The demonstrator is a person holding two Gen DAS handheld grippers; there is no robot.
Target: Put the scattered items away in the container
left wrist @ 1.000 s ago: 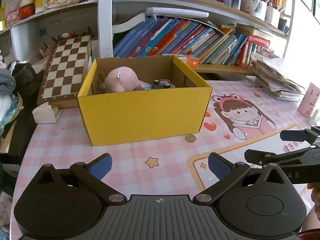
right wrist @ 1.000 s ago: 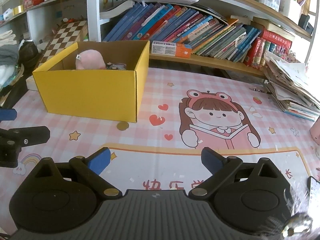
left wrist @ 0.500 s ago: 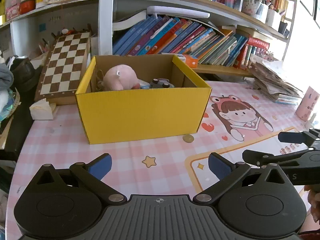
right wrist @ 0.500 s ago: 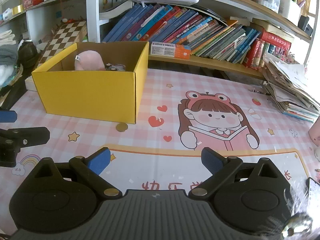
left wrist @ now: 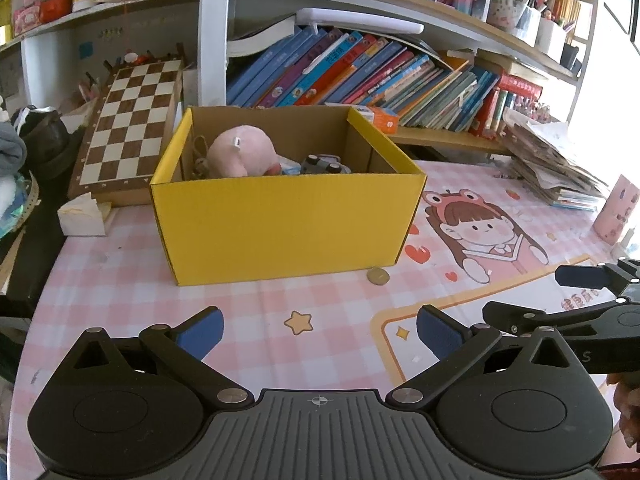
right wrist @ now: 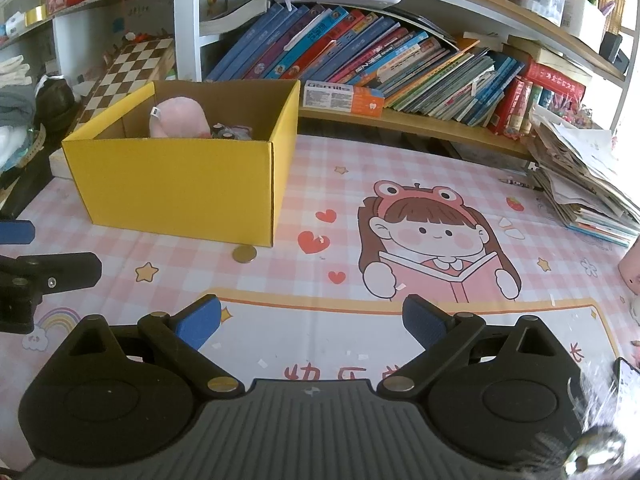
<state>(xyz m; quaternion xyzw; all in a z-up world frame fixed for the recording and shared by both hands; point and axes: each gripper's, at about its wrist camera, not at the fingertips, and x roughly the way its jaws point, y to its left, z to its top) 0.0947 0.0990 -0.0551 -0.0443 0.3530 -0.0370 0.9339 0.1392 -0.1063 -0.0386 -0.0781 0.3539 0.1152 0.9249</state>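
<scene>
A yellow cardboard box (left wrist: 280, 220) stands on the pink checked table mat, also in the right wrist view (right wrist: 180, 184). Inside lie a pink plush toy (left wrist: 240, 152) (right wrist: 180, 116) and a small grey toy car (left wrist: 324, 165) (right wrist: 230, 131). A gold coin (left wrist: 378, 276) (right wrist: 245, 255) lies on the mat at the box's near right corner. My left gripper (left wrist: 318, 330) is open and empty, well short of the box. My right gripper (right wrist: 312, 322) is open and empty over the mat, right of the box.
A chessboard (left wrist: 132, 120) leans behind the box at left. A tissue block (left wrist: 82, 216) lies left of the box. Shelves of slanted books (right wrist: 380, 60) run along the back. A paper stack (right wrist: 580, 176) and a pink object (left wrist: 618, 220) sit at right.
Both grippers have drifted slightly back and up from the box, which looks a little farther. Both stay open and empty. The coin and box contents have not moved.
</scene>
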